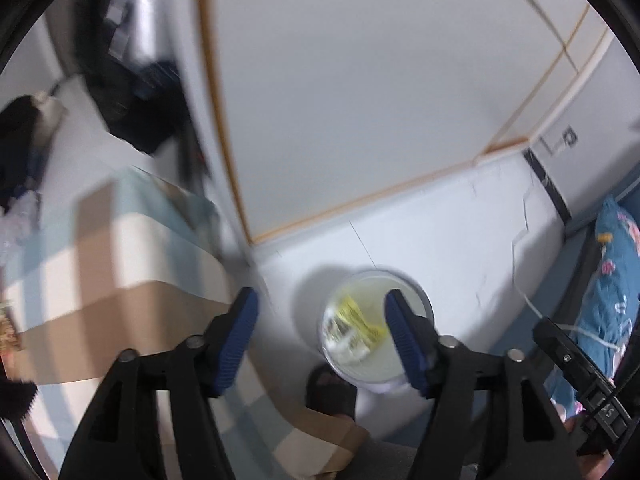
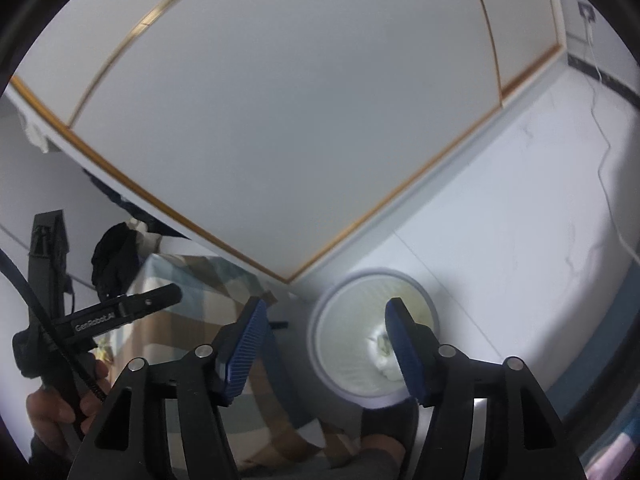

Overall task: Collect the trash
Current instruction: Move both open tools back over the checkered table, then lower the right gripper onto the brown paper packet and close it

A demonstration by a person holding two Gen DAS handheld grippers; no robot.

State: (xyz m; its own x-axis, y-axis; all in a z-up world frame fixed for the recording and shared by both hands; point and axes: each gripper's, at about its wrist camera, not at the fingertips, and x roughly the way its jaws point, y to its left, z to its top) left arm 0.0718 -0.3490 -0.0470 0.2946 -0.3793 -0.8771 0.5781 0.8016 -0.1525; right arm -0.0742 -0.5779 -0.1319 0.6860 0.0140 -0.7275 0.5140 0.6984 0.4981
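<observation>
A round bin with a pale liner (image 1: 420, 296) (image 2: 344, 308) stands on the white floor below both grippers. A yellow wrapper (image 1: 354, 314) and printed paper lie inside it in the left wrist view; a crumpled white scrap (image 2: 384, 354) shows at the bottom in the right wrist view. My left gripper (image 1: 322, 336) hangs open above the bin's left rim, nothing between its blue pads. My right gripper (image 2: 324, 340) is open too, above the same bin and empty. The left gripper's body (image 2: 120, 314) and the hand holding it appear at the left of the right wrist view.
A checked blue-and-tan cloth covers a bed or table (image 1: 120, 264) (image 2: 192, 292) left of the bin. A white cabinet door with an orange trim (image 1: 360, 100) rises behind. A dark slipper and foot (image 1: 330, 392) stand beside the bin. A floral blue fabric (image 1: 612, 280) and a white cable lie right.
</observation>
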